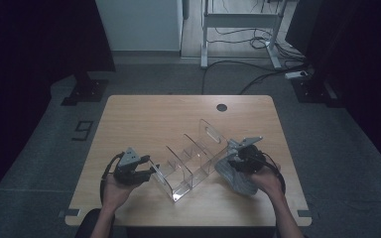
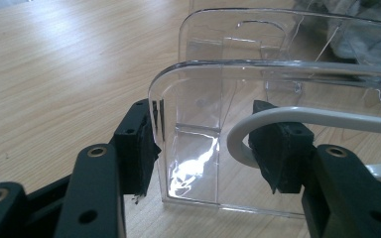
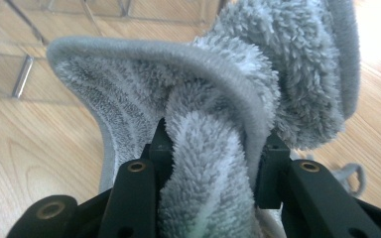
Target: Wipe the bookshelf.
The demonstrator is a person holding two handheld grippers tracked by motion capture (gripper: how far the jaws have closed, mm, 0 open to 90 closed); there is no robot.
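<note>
Centre of the high view: a clear acrylic organiser (image 1: 193, 158) on the worktop (image 1: 144, 119). Left tongs (image 2: 206, 141) straddle its end wall, unclenched. Right tongs (image 3: 213, 148) clench a grey fluffy cloth (image 3: 218, 89) lower right. Steady the organiser before wiping.

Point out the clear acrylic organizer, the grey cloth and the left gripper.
clear acrylic organizer (image 1: 191, 161): high view, middle divider.
grey cloth (image 3: 203, 163): right gripper view, fold pinched between the jaws.
left gripper (image 2: 206, 144): left gripper view, midway between fingertips.
</note>
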